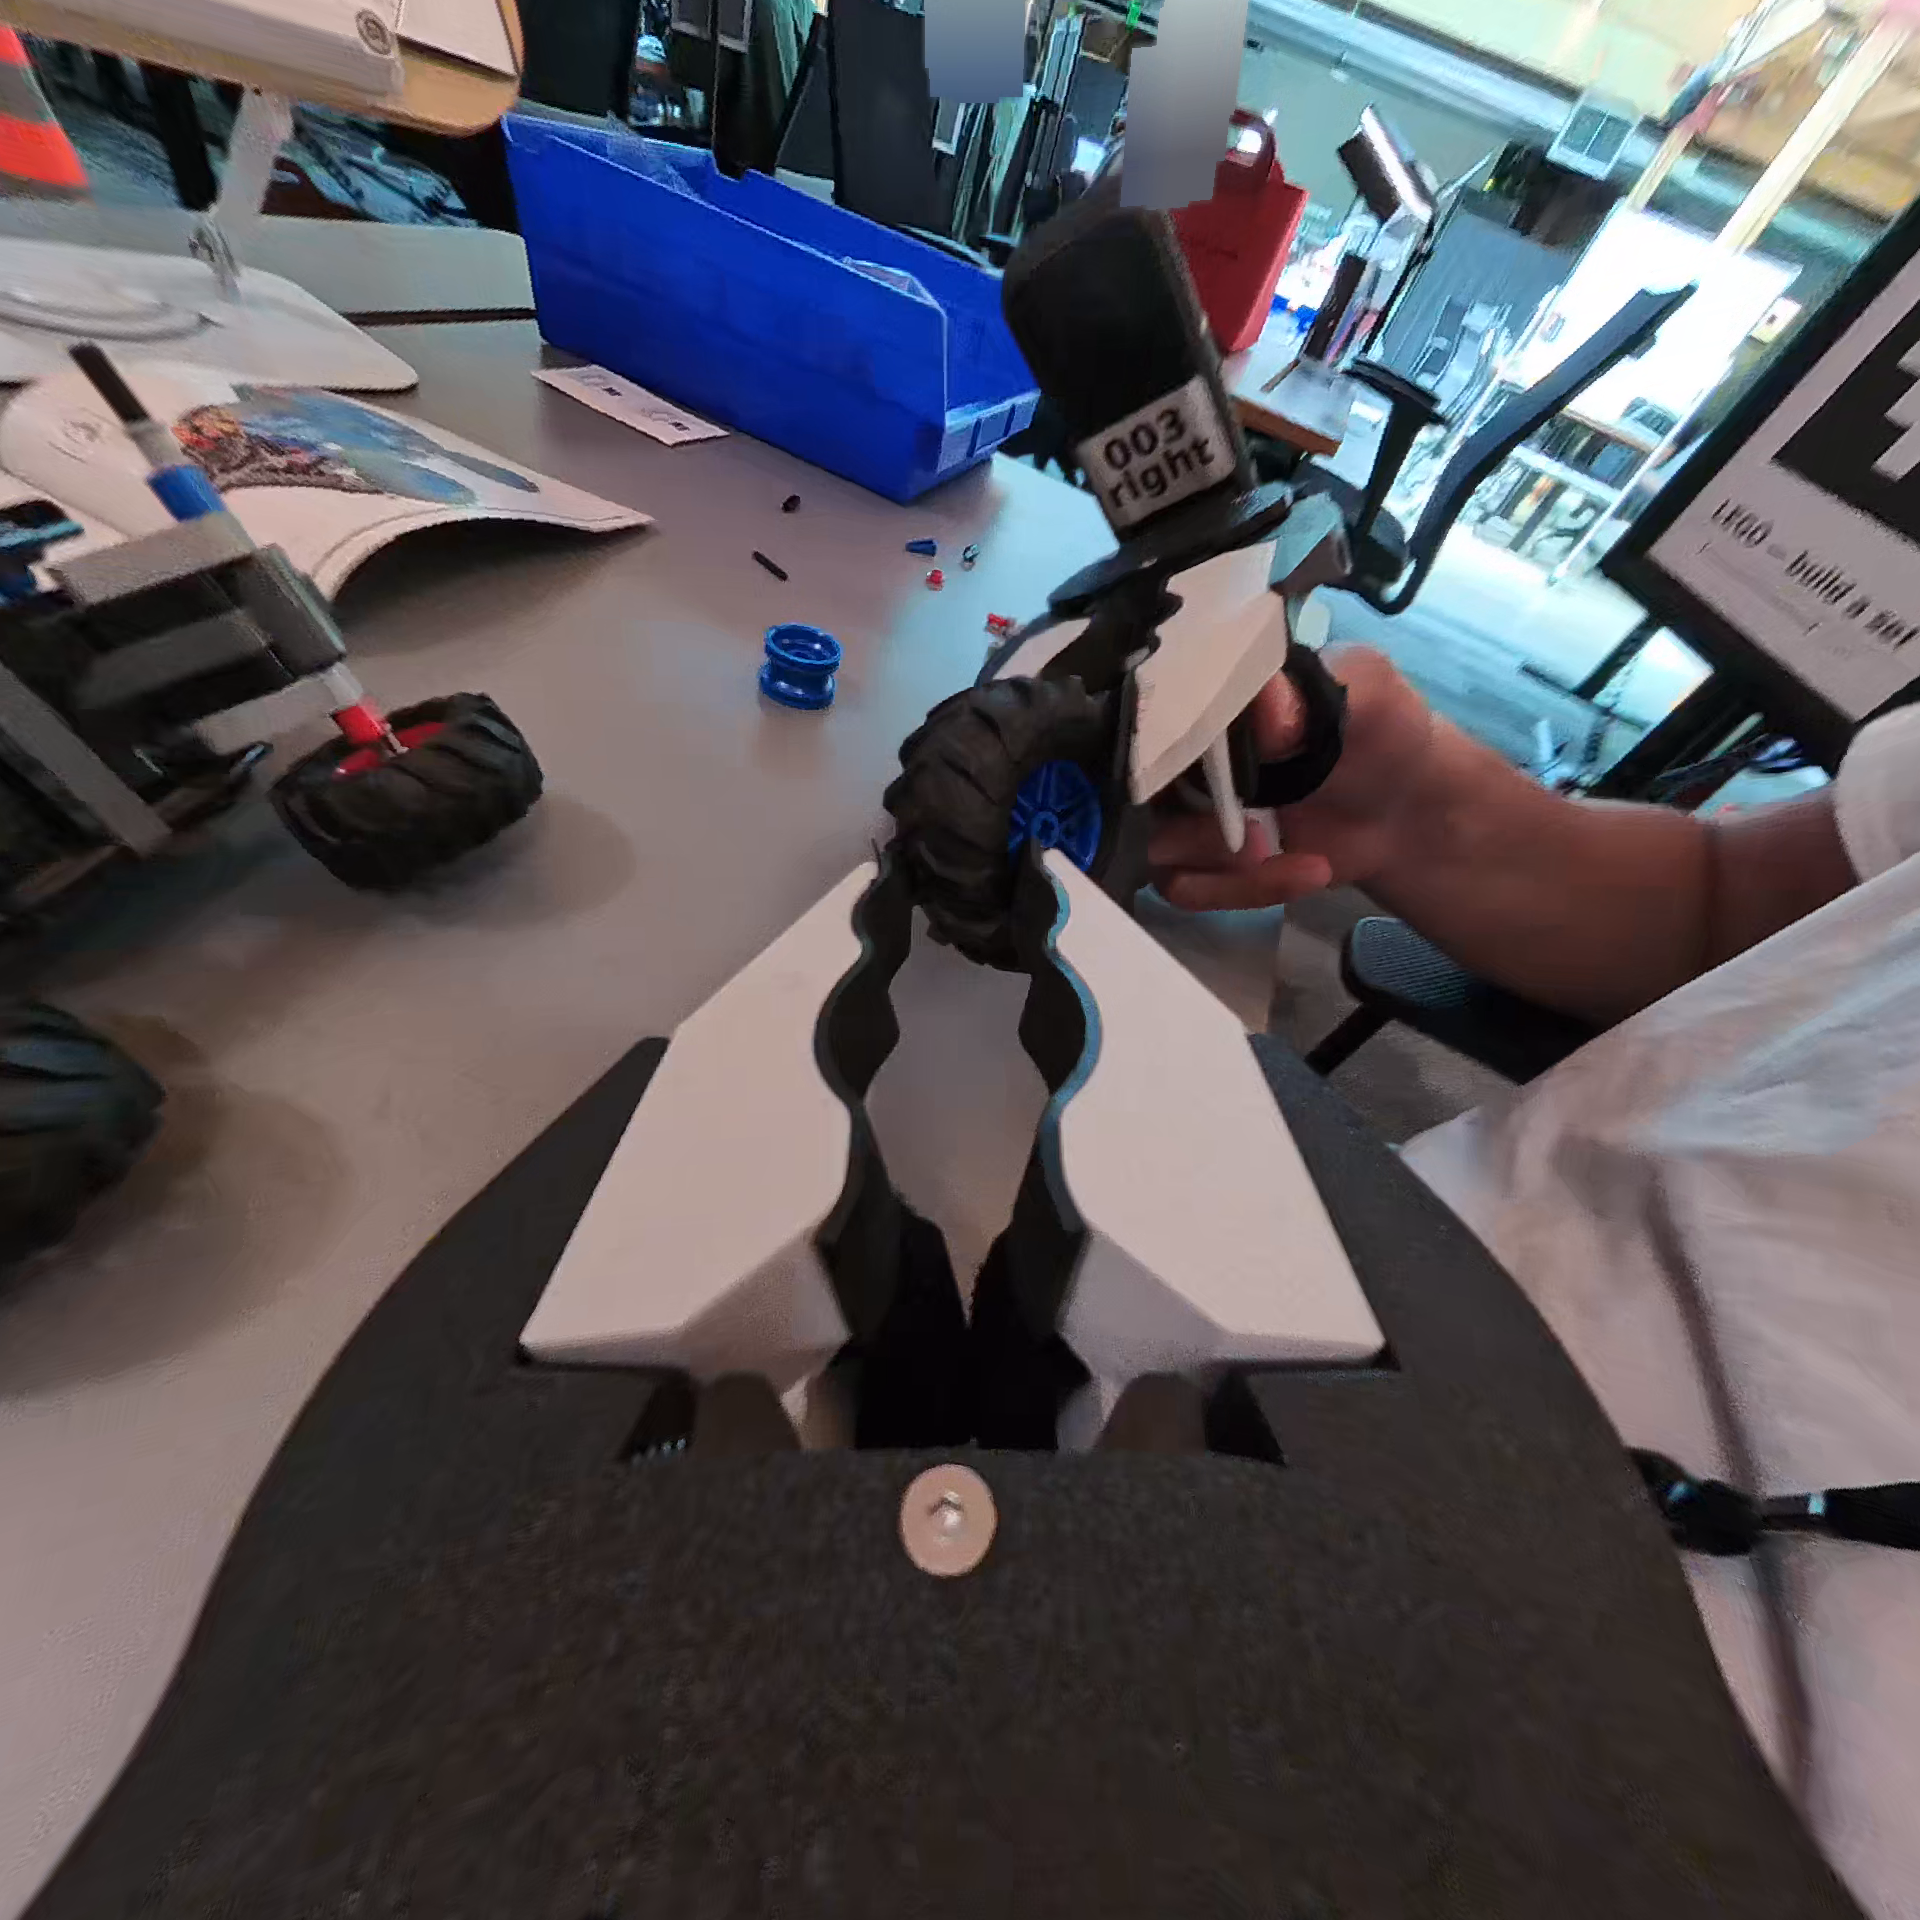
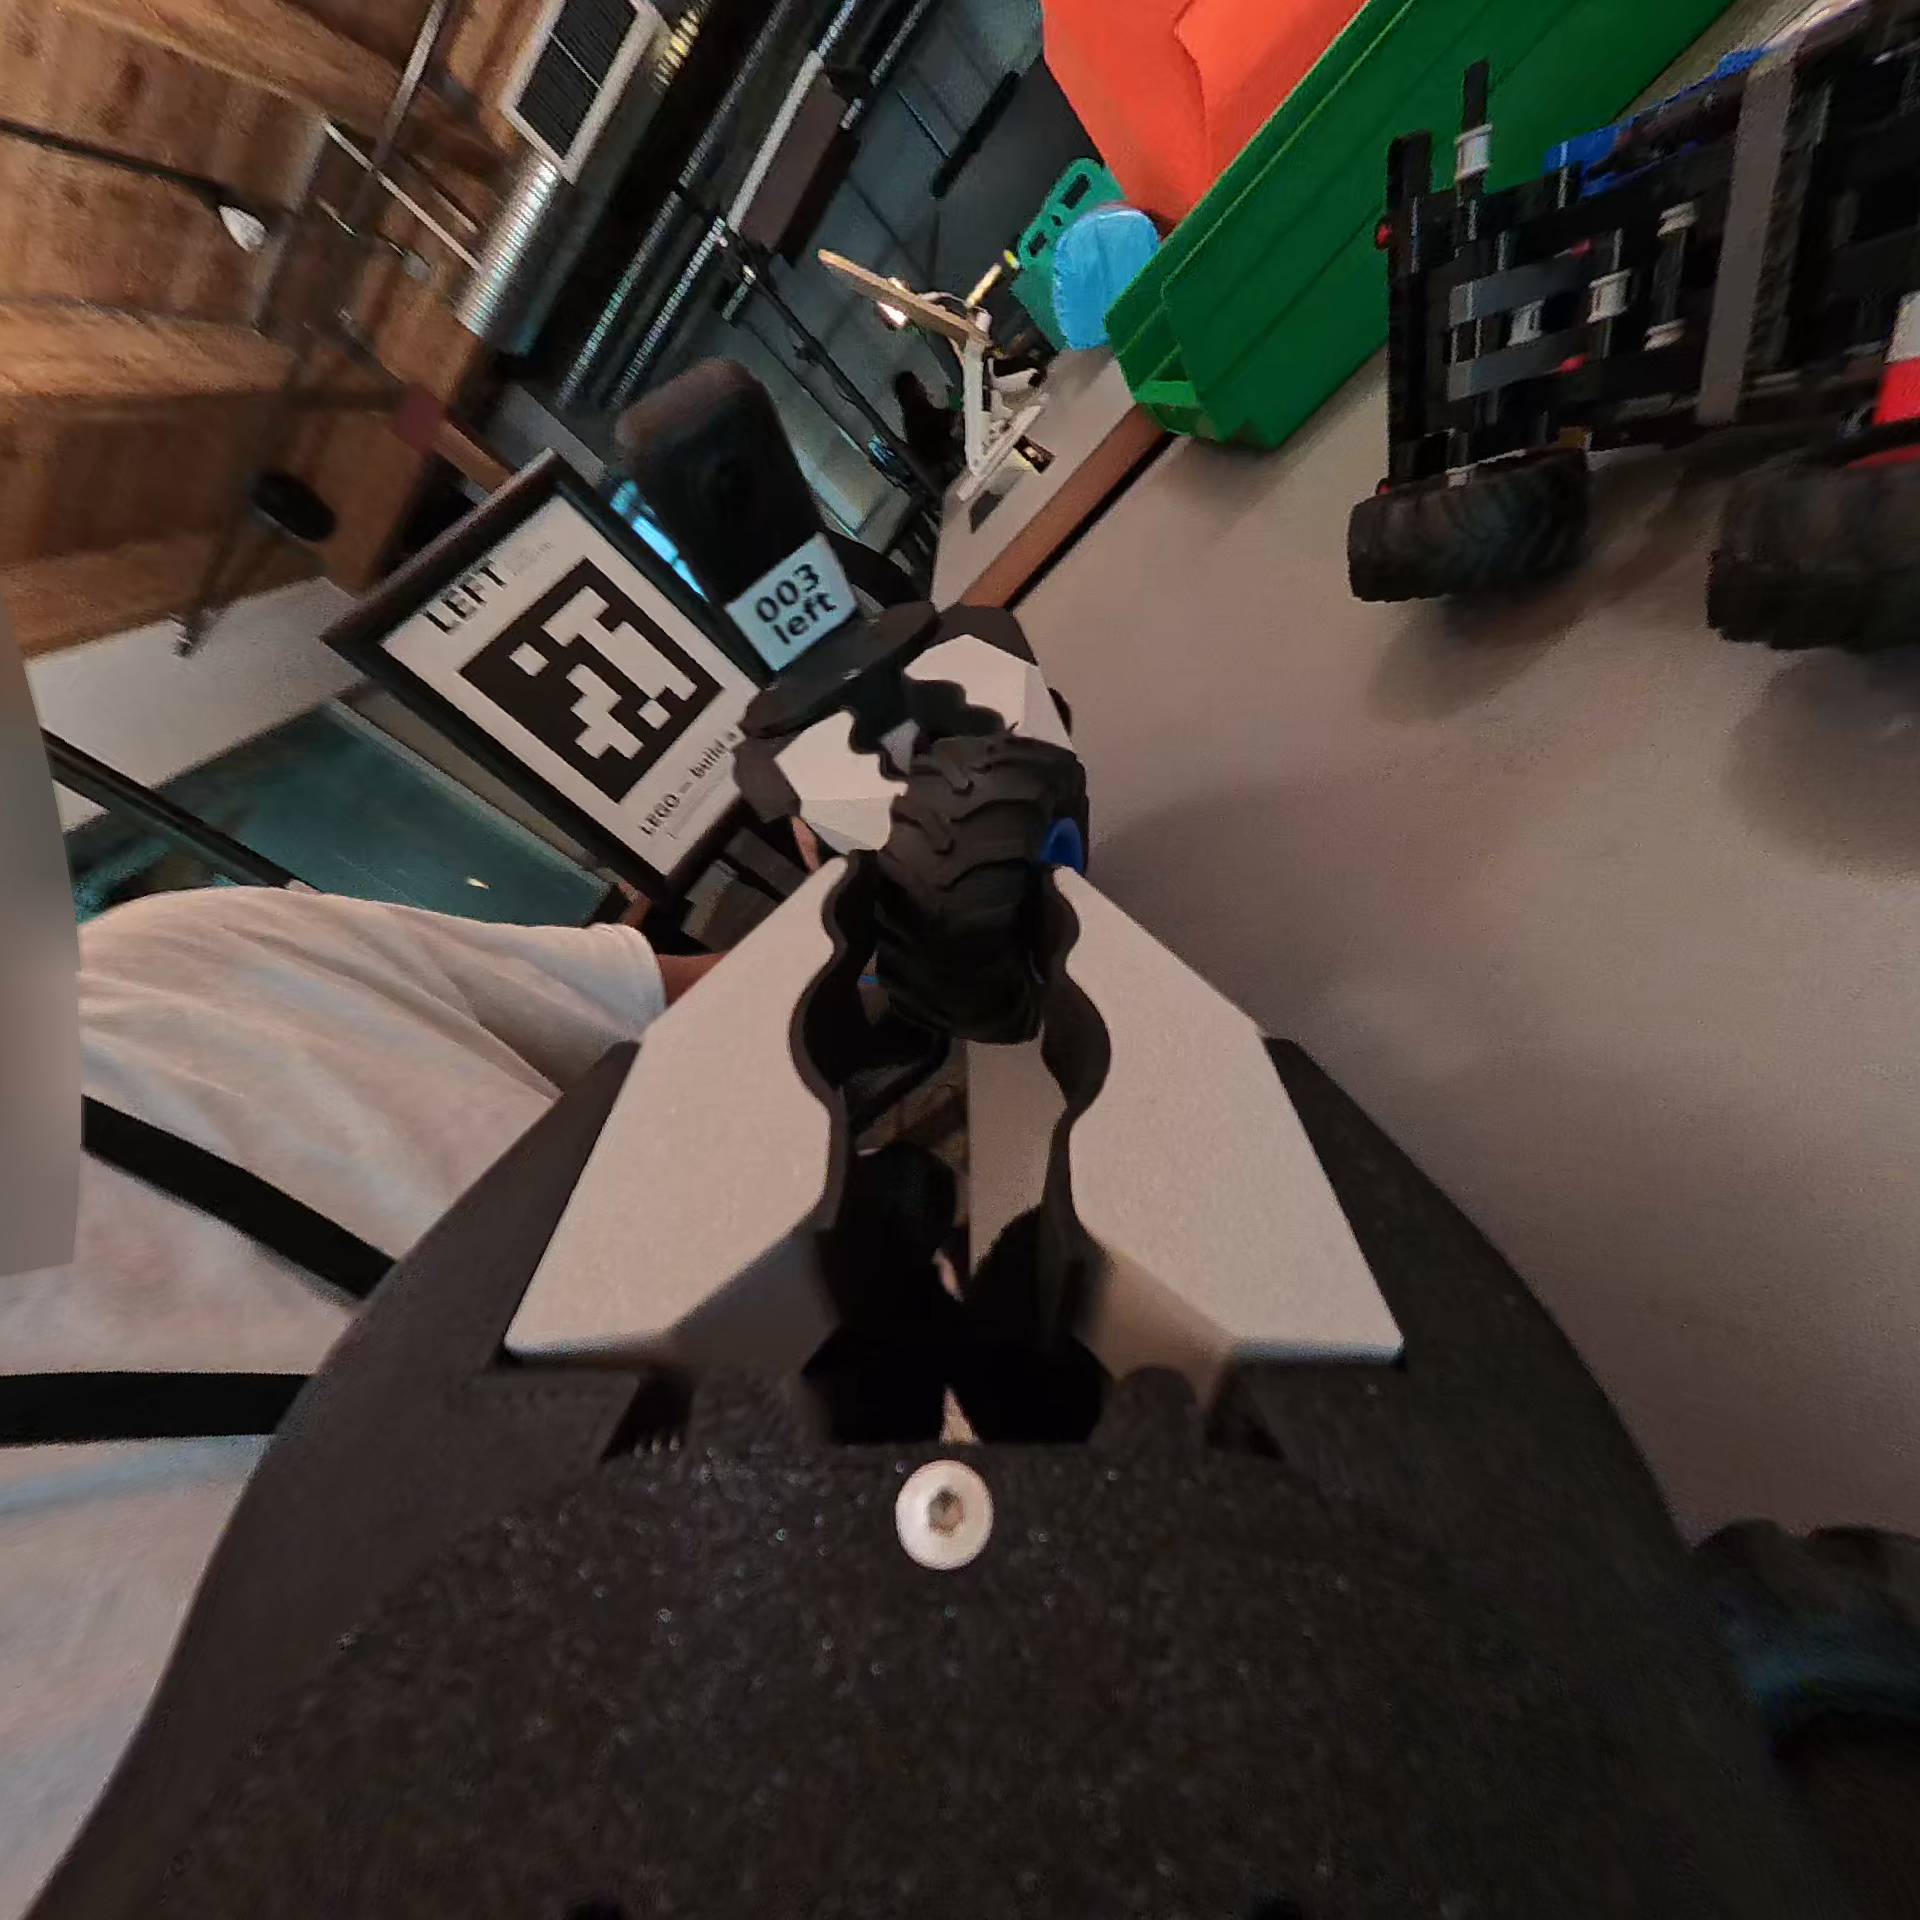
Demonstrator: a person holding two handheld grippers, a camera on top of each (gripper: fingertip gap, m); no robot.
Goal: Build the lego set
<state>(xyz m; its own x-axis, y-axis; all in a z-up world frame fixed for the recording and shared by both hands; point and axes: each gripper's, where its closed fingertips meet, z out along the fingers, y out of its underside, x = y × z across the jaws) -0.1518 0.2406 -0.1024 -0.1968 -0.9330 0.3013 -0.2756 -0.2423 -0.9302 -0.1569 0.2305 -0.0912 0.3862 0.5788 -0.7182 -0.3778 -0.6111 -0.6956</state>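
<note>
My left gripper [image 1: 961, 883] and my right gripper [image 2: 951, 904] both meet on the same black tyre [image 1: 961, 831], held up off the grey table [image 1: 675, 883]: each pair of tips is clenched on its tread from an opposite side, and a blue rim [image 1: 1055, 816] sits in the tyre's centre, showing on the side turned toward my right hand [image 1: 1320, 790]. Whether that rim is pressed fully home I cannot tell; I judge I am in the middle of seating it, or have just finished. Beyond the tips, farther out on the table, a second blue rim [image 1: 800, 665] lies loose with no tyre on it, so at least one more wheel is left to make up. Past it a few small pins and studs [image 1: 940, 561], black, blue and red, are scattered just short of a blue bin [image 1: 748, 301]. Off to the left of my left tips stands the partly built truck [image 1: 156, 665], its grey and black frame already carrying a tyre on a red hub [image 1: 410, 784], with another tyre at the near left edge. The open instruction booklet [image 1: 416, 478] lies behind it. By my reckoning the chassis is largely together and the wheels are under way; this wheel must still go on the truck, and the loose parts remain.
</note>
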